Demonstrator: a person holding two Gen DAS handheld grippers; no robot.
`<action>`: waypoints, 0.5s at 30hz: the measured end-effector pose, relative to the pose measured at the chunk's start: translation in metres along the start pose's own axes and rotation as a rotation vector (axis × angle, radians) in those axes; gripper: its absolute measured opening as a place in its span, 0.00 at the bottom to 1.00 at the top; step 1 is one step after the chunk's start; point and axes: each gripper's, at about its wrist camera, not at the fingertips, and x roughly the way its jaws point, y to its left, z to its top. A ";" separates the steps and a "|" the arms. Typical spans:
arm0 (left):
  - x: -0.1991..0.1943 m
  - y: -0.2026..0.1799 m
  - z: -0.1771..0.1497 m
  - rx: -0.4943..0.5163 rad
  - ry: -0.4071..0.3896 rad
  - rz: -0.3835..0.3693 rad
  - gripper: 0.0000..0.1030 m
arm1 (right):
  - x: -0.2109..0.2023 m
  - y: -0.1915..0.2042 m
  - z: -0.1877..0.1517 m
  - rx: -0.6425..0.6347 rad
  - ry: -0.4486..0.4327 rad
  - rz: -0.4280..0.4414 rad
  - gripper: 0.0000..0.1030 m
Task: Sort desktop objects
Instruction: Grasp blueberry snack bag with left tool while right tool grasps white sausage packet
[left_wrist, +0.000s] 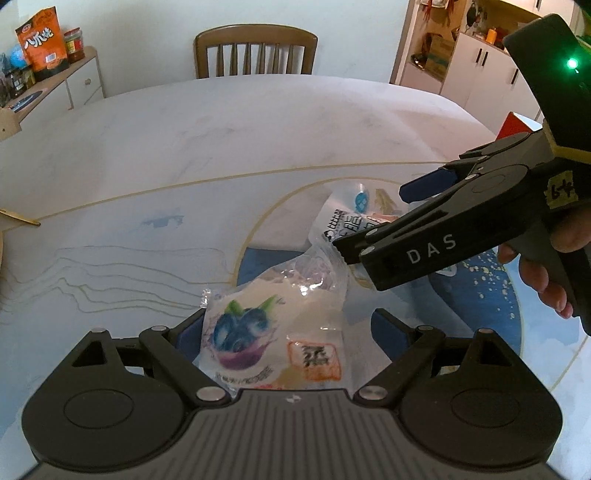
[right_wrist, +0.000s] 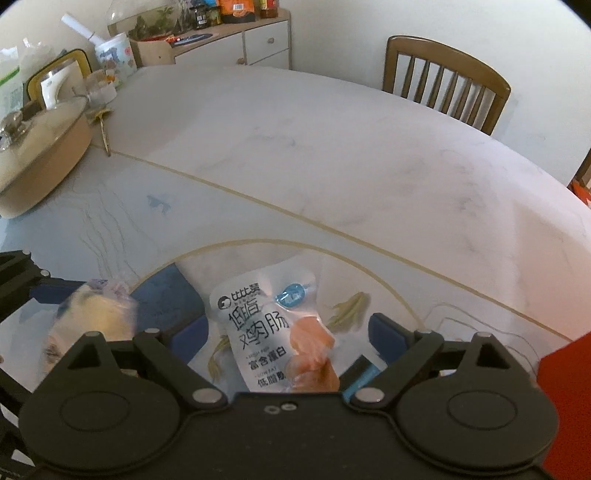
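- The left tongs (left_wrist: 291, 328) stand wide apart, their blue padded fingertips (left_wrist: 388, 330) on either side of a snack packet (left_wrist: 273, 332) without pressing it.
- That snack packet is a glossy, crinkled plastic pouch, clear at its far end, printed with a blue-and-purple berry picture and an orange label; pale, soft-looking contents show through.
- The right tongs (right_wrist: 291, 336) are likewise spread open, flanking a sausage packet (right_wrist: 266, 328) with no contact visible.
- The sausage packet is a flat white film pouch with bold dark characters, a round blue sticker near its top and a clear window showing orange-pink pieces.
- Both packets lie on the near part of the table (left_wrist: 221, 147), side by side, the berry one to the left of the sausage one and overlapping it at its far end in the left wrist view.
- The table has a smooth, pale marble-like top with thin gold curved lines and a round blue patch (left_wrist: 480, 291) speckled with gold beneath the packets.
- The tongs' bodies are matte black plastic with round hinge discs and silver pins; a person's fingers (left_wrist: 546, 284) wrap the right one's handle.
- A wooden slat-back chair (left_wrist: 256, 50) stands at the far side.
- A beige lidded pot (right_wrist: 40, 147) with a glass lid sits at the table's left edge.
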 end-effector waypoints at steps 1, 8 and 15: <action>0.001 0.001 0.000 -0.001 0.001 -0.001 0.90 | 0.002 0.000 0.001 0.000 0.002 -0.001 0.90; 0.004 0.007 0.000 -0.012 -0.010 -0.004 0.89 | 0.011 0.003 0.001 -0.002 0.005 -0.007 0.88; 0.004 0.008 -0.002 -0.011 -0.021 0.012 0.81 | 0.010 0.008 0.001 -0.018 -0.016 -0.012 0.76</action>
